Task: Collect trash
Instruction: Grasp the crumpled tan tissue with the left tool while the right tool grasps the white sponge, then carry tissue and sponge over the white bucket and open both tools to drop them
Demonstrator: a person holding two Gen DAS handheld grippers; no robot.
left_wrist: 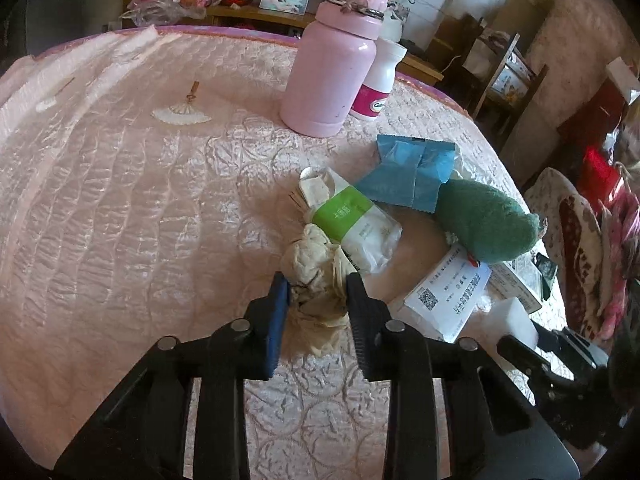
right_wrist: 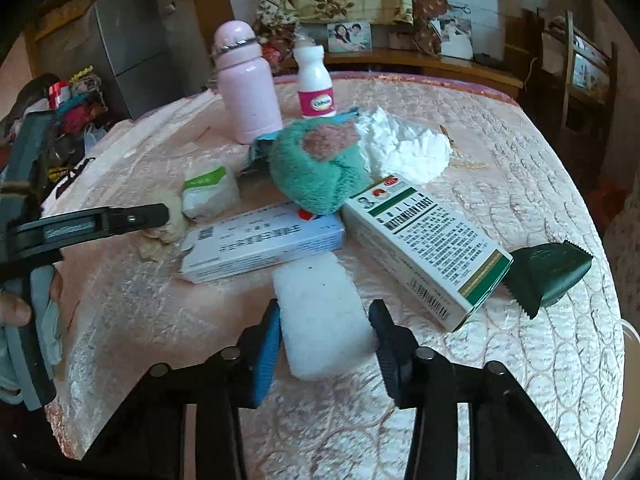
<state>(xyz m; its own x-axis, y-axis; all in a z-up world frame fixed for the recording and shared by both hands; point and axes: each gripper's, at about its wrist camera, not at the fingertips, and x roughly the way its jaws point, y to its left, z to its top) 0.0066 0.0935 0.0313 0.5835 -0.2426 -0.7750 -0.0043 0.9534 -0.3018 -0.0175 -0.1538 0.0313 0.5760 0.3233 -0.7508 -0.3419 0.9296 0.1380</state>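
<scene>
Your left claw point(left_wrist: 318, 292) is clamped on the crumpled beige tissue wad point(left_wrist: 316, 276) in the middle of the bench point(left_wrist: 120, 200). Your right claw point(right_wrist: 324, 322) grips the white foam block point(right_wrist: 320, 312) nearer the bench's front edge, just before the blue-white box point(right_wrist: 260, 244).

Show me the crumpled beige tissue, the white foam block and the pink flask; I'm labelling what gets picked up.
crumpled beige tissue point(left_wrist: 310, 264), left wrist view, on its upper bunched part.
white foam block point(right_wrist: 320, 312), right wrist view, on its top face.
pink flask point(left_wrist: 328, 76), left wrist view, on its body.
</scene>
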